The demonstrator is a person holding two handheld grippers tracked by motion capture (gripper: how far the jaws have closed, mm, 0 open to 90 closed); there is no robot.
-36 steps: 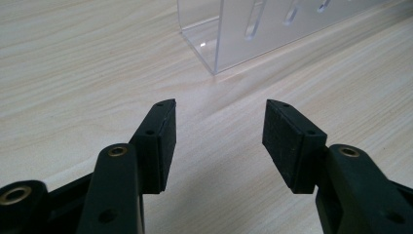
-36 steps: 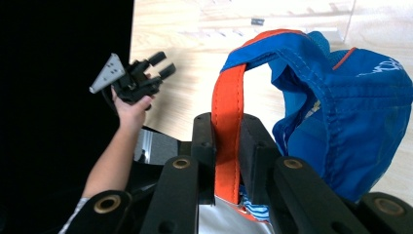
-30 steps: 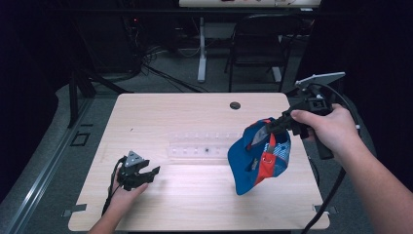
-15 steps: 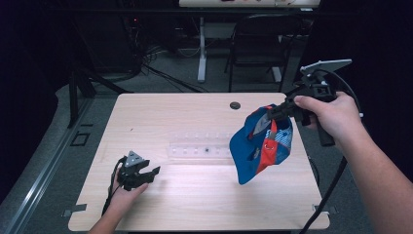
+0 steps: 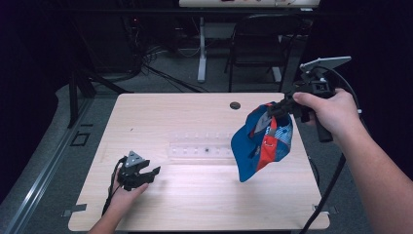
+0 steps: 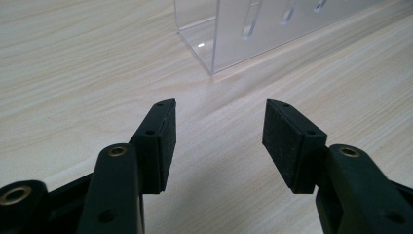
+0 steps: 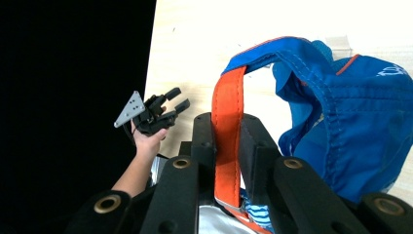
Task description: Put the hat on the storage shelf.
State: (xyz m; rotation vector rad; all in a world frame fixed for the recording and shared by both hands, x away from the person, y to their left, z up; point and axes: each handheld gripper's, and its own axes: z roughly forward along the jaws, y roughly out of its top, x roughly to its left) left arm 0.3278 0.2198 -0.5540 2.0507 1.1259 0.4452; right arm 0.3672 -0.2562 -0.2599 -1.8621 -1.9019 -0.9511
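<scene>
Pale wood-grain tabletop (image 5: 195, 122) carries a clear acrylic slotted rack (image 5: 202, 148); above its right side a blue fabric pouch (image 5: 260, 146) dangles, lifted by its orange strap (image 7: 226, 131), which the right gripper (image 5: 278, 108) clamps. Left gripper (image 5: 146, 174) rests nearby, jaws apart, likely waiting to assist.

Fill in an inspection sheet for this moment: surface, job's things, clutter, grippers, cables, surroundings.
Surface: pale wooden table, round hole near the far edge.
Job's things: blue bag hanging above the table by its orange strap.
Clutter: clear plastic rack at mid-table.
Grippers: right gripper shut on the orange strap; left gripper open, low over the table, nothing between its jaws.
Cables: one trails from each gripper; more lie on the floor beyond the table.
Surroundings: dark room, chair behind the table.
</scene>
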